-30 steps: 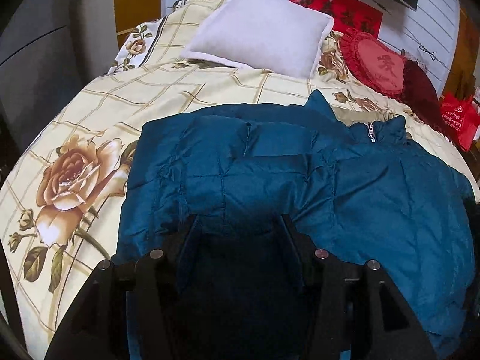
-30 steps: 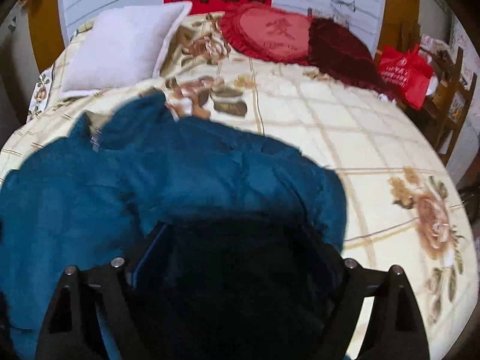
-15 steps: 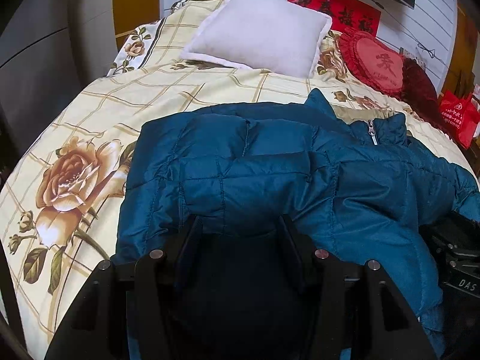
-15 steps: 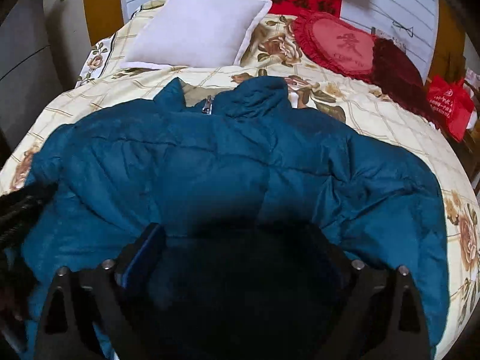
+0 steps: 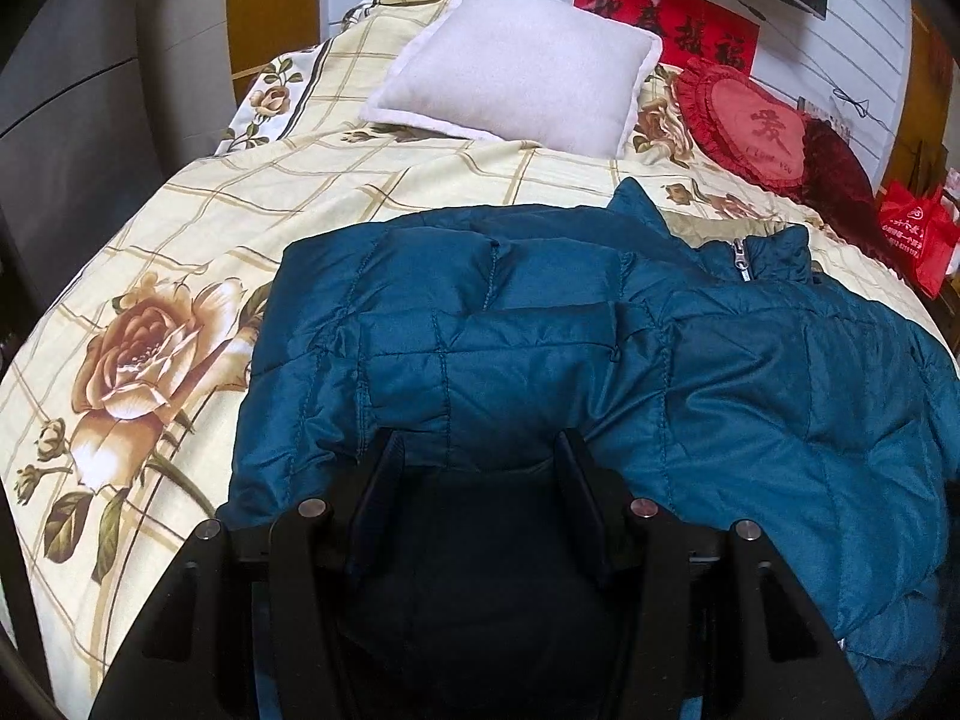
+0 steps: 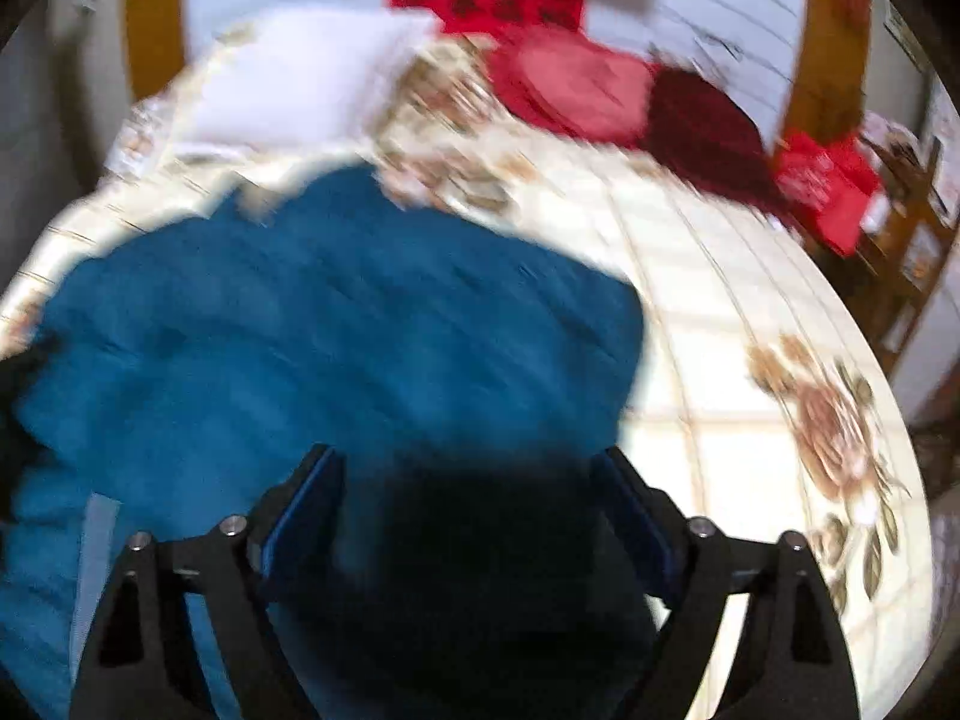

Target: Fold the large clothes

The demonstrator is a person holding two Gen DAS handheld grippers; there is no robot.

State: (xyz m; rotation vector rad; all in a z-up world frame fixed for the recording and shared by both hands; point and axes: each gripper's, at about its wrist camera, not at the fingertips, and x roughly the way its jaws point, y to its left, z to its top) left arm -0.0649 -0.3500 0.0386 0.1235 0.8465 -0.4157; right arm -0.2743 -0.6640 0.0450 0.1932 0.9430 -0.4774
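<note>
Near the foot of the bed, the left gripper [image 5: 477,450] stands with its two dark fingers [image 5: 378,480] spread wide over the near hem of a teal quilted puffer jacket [image 5: 600,348]; dark jacket fabric fills the gap between them, but whether they pinch it cannot be told. The right gripper [image 6: 465,468], seen through a motion-blurred view, is likewise spread wide, its blue-edged fingers [image 6: 312,492] apart with a shadowed mass of jacket [image 6: 336,336] between them, and again a grip cannot be confirmed. That jacket lies across the middle of the bed, its stitched panels puffy and slightly glossy, its stand-up collar toward the far side with a silver zipper pull [image 5: 741,261] showing at the neck. Under it spreads a cream bedspread [image 5: 180,228] with a tan check grid and large printed brown roses. At the far end rests a square, fuzzy white pillow [image 5: 516,69], and to its right a red heart-shaped ruffled cushion [image 5: 750,126] bearing an embroidered Chinese character, with a dark maroon cushion [image 5: 837,171] just beside it. On the far wall hangs a red banner [image 5: 666,18] with dark Chinese characters, and at the far right sits a red bag [image 5: 915,234] with pale printing too small to read.
</note>
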